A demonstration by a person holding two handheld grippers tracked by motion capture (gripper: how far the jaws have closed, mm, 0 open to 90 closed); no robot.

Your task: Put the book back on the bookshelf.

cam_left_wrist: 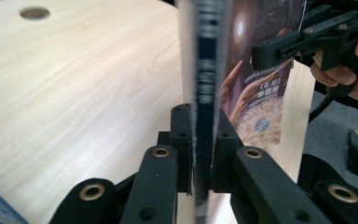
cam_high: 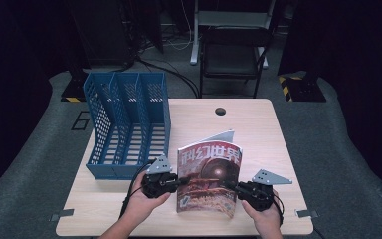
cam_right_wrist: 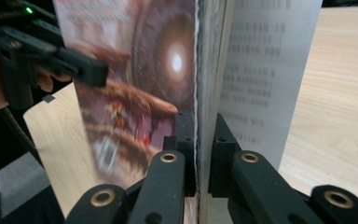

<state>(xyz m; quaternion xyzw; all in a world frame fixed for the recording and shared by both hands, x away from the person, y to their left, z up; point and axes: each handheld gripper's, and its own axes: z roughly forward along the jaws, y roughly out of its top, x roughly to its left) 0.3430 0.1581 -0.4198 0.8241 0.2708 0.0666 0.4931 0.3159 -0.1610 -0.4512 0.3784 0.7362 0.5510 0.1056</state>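
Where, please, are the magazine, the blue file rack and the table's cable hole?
magazine (cam_high: 209, 174): high view, front cover.
file rack (cam_high: 154, 119): high view, right side wall.
cable hole (cam_high: 220, 111): high view, its centre.

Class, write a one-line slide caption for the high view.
Both grippers, left and right, hold a magazine upright beside a blue file rack.

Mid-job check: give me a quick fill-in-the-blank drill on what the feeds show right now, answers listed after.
1. Both tools clamp the upright red-covered ____, the left tool at its spine edge, the right tool at its open edge.
2. The blue perforated plastic file rack has ____ slots.
3. The rack stands on the light wooden table to the magazine's ____.

Missing words: magazine; three; left
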